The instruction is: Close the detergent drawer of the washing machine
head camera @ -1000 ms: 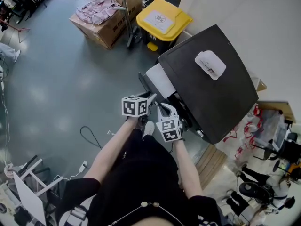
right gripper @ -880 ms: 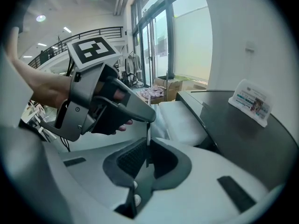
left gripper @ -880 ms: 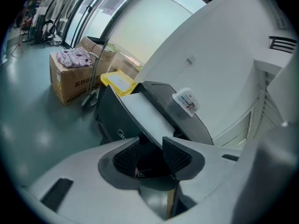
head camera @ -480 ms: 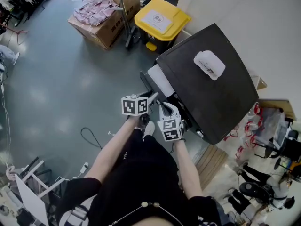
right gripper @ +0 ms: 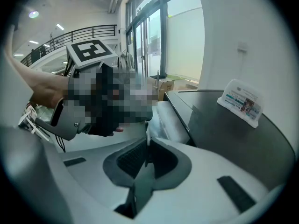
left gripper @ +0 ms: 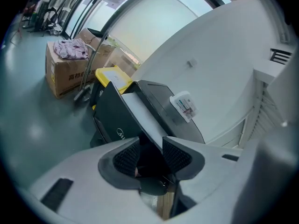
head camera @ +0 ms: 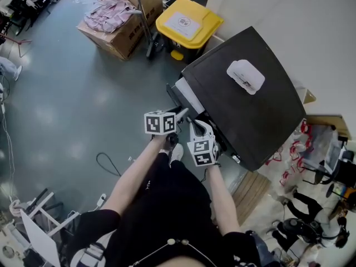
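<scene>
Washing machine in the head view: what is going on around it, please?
A person stands at the dark washing machine with two handheld grippers. Its detergent drawer is pulled out, not yet closed. Both grippers are held near the drawer. The left gripper has its jaws apart and grips nothing; the right gripper has its jaws together, also empty.

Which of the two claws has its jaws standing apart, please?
The left claw: a clear gap shows between its pads, whereas the right claw has its jaws pressed together.
</scene>
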`<state>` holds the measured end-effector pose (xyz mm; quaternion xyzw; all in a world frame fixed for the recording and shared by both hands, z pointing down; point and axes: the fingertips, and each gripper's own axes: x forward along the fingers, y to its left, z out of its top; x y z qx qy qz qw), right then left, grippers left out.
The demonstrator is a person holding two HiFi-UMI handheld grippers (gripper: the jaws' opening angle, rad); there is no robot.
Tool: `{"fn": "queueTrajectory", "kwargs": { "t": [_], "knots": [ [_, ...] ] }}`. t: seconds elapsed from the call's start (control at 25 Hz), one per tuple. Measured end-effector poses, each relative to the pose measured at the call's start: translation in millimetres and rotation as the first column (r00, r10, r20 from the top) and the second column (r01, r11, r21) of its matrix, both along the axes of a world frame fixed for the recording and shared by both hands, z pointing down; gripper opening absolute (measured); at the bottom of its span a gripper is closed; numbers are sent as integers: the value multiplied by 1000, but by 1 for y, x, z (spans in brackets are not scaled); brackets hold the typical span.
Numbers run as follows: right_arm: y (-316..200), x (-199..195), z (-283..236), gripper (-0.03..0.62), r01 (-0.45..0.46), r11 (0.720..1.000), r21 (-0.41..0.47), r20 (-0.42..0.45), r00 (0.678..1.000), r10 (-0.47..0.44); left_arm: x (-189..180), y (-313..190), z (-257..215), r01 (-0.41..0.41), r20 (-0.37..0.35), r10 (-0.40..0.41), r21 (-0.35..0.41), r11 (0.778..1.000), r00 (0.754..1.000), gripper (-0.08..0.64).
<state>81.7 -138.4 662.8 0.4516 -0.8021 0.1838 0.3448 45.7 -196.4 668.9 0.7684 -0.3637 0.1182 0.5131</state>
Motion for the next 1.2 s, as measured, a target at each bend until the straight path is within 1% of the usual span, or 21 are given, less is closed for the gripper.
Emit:
{"fn": "queueTrajectory", "kwargs": {
  "t": [0.32,0.56,1.0,1.2],
  "knots": [
    [-7,6,0,34,-20,1000,5,-16,1000,20,6,-6,1,-6,-7,6,-1,1000,1000,141],
    [-12,14,0,34,-44,999,-2,-33,998,44,13,-13,0,-21,-45,20,-17,1000,999,141],
    [-21,24,0,34,-87,996,8,-55,995,87,22,-22,1,-37,-49,36,-23,999,998,141],
    [-23,26,1,35,-109,994,11,-56,992,110,24,-25,2,-36,-65,33,-35,999,997,141]
  ]
}}
